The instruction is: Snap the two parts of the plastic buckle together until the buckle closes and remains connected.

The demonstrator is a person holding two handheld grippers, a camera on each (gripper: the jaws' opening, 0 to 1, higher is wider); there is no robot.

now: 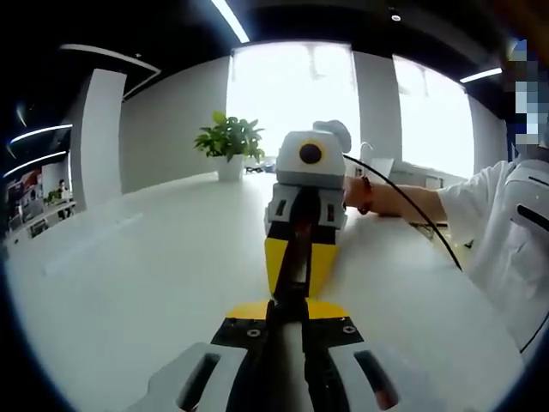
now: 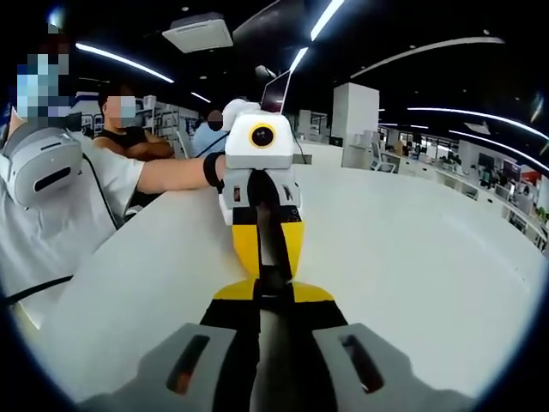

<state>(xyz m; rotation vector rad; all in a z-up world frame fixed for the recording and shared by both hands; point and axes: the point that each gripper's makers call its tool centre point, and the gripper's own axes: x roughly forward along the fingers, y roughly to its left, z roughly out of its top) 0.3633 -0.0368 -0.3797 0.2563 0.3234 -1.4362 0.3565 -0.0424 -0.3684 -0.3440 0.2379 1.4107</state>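
Both grippers meet tip to tip above the white table. In the left gripper view my left gripper rises from the bottom, shut on a black buckle part that runs on between the yellow jaws of my right gripper facing it. In the right gripper view my right gripper is shut on the black buckle part, which reaches into the yellow jaws of my left gripper opposite. The jaws hide the joint, so I cannot tell whether the two halves are locked.
A potted plant stands at the table's far edge by bright windows. A person's white sleeve and a black cable are on the right. Other people sit behind the table on the left of the right gripper view.
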